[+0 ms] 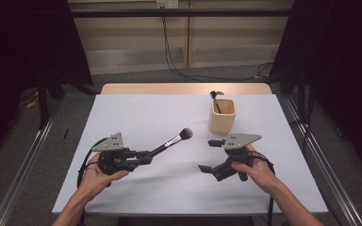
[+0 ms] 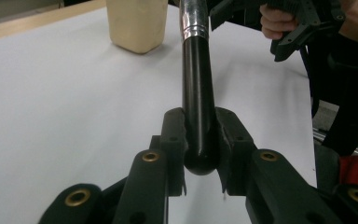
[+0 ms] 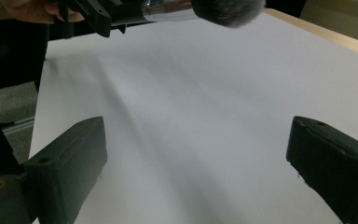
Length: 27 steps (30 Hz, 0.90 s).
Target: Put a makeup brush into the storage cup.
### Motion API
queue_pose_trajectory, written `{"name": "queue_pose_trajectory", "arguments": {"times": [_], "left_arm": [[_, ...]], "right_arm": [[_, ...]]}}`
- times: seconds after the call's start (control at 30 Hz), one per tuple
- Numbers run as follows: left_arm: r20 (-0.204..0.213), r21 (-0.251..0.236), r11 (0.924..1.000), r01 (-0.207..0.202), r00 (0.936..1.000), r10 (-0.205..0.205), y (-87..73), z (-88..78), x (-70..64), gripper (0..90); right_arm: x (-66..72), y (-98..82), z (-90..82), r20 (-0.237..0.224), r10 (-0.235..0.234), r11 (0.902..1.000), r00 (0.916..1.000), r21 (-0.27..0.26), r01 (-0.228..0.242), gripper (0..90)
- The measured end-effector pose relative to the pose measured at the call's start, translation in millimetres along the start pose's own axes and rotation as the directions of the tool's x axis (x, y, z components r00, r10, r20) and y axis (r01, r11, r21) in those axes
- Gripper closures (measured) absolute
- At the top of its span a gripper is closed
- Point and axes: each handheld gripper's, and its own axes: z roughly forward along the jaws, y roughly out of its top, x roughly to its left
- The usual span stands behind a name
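Currently a makeup brush (image 1: 169, 141) is clamped by the butt of its black handle between the jaws of the left gripper (image 1: 141, 157), as is seen plainly in the left gripper view, where the rounded handle end (image 2: 199, 140) is pressed from both sides. The brush is held clear of the white table (image 1: 136, 117). Its long axis is directed away from the left gripper, up and to the right in the high view, so that the fluffy head (image 1: 186, 133) is pointed toward the gap between the two hands and, beyond it, toward the beige cup (image 1: 222, 116). One dark tool (image 1: 215, 101) is already stood in that cup.

The right gripper (image 1: 208, 155) is held with its jaws wide apart and nothing between them; in the right gripper view the bristles (image 3: 227, 10) are seen ahead of and above the open jaws. By judgement, the right gripper is the nearer one to the cup, and the brush head lies to its left, so a handover or a direct drop into the cup would turn on the handle being swung toward upright over the cup mouth.

No brand, label or writing can be read on the brush, the cup or the grippers
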Motion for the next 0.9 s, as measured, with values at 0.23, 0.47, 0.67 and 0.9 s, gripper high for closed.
{"name": "queue_pose_trajectory", "arguments": {"times": [0.23,0.47,0.67,0.9], "left_arm": [[-0.007,-0.063,0.9978,-0.022,0.9997,0.021,-1.4,1.8,-2.6,74.9],[0.004,-0.107,0.9933,-0.042,0.9991,0.042,0.1,4.4,-5.5,74.8],[-0.004,-0.15,0.9879,-0.04,0.9992,0.04,4.1,6.9,-9.2,74.8],[0.006,-0.191,0.9809,-0.039,0.9992,0.041,6.2,11.3,-10.5,74.8]], "right_arm": [[2.3,-1.9,3.7,-0.038,0.021,0.9967,0.9991,-0.078,-0.024,3.1],[5.6,1.2,4.6,-0.118,0.031,0.9842,0.9925,-0.169,-0.051,1.1],[6.8,4.7,7.5,-0.125,0.043,0.9727,0.9912,-0.221,-0.07,0.9],[6.0,11.0,9.5,-0.158,0.045,0.9549,0.9865,-0.283,-0.089,0.4]]}}
